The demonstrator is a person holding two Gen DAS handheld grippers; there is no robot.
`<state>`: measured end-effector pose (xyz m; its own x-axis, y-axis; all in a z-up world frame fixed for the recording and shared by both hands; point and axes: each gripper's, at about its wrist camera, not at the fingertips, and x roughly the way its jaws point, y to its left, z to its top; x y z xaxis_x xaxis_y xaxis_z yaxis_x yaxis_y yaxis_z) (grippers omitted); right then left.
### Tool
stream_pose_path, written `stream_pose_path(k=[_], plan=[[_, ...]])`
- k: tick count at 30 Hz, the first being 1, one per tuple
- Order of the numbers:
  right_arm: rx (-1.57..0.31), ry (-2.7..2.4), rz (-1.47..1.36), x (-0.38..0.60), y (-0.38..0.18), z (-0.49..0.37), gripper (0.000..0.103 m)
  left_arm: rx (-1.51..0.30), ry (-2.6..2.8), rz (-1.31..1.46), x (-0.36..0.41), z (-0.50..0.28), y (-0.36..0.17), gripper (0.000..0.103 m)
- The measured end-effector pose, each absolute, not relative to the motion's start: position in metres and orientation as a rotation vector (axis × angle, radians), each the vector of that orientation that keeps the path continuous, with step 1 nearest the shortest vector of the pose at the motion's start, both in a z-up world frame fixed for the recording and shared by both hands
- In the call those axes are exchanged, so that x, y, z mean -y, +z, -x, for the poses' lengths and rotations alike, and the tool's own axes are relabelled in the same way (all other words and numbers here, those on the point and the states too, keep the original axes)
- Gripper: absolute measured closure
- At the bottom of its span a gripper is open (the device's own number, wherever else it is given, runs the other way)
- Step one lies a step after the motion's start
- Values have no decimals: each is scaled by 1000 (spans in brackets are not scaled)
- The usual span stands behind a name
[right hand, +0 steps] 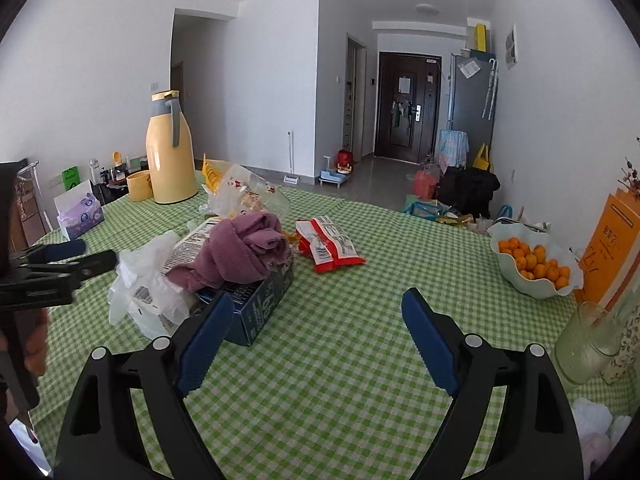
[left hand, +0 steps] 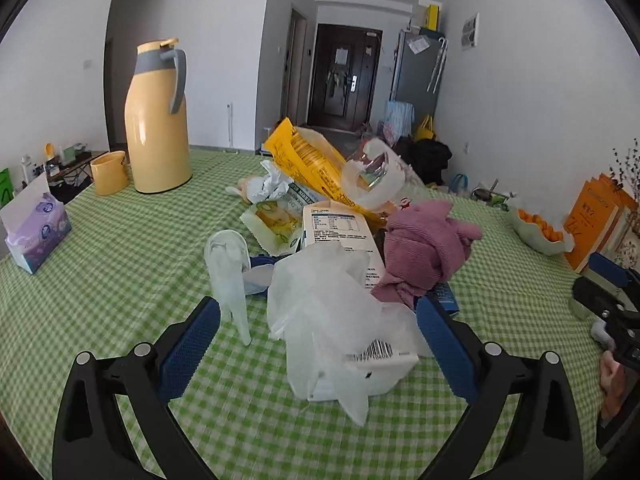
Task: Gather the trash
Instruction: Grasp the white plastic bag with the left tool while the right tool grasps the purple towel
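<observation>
A heap of trash lies mid-table on the green checked cloth (left hand: 120, 280). It holds a white plastic bag (left hand: 320, 300) around a barcoded white box (left hand: 380, 354), a white carton (left hand: 336, 226), a yellow snack bag (left hand: 308, 160), a clear wrapper (left hand: 372, 178) and a crumpled purple cloth (left hand: 428, 244). My left gripper (left hand: 317, 303) is open, its blue pads either side of the white bag without pressing it. My right gripper (right hand: 318, 298) is open over bare cloth, its left finger beside a blue box (right hand: 260, 308). A red snack packet (right hand: 328, 246) lies beyond it.
A yellow thermos jug (left hand: 156, 120), a yellow cup (left hand: 108, 172) and a tissue box (left hand: 36, 232) stand at the left. A bowl of oranges (right hand: 532, 264), orange books (right hand: 612, 248) and a glass (right hand: 584, 348) line the right edge.
</observation>
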<state>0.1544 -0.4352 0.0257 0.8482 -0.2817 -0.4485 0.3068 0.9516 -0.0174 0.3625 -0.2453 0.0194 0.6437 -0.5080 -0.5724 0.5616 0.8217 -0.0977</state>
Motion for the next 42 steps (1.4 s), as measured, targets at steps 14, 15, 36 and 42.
stream_pose_path(k=[14,15,36,42], plan=[[-550,-120,-96,433,13,-260,20,-733,-655,37,206,-379,30,100],[-565,-108,-100,432,10,-269,20,-717,-646,39,200,-376,37,100],[-502,-154,-158,415,25,-174,68,-602,-422,195,42,-308,81,101],[-461,-146,-116,401,49,-146,68,-563,-388,211,12,-285,92,101]])
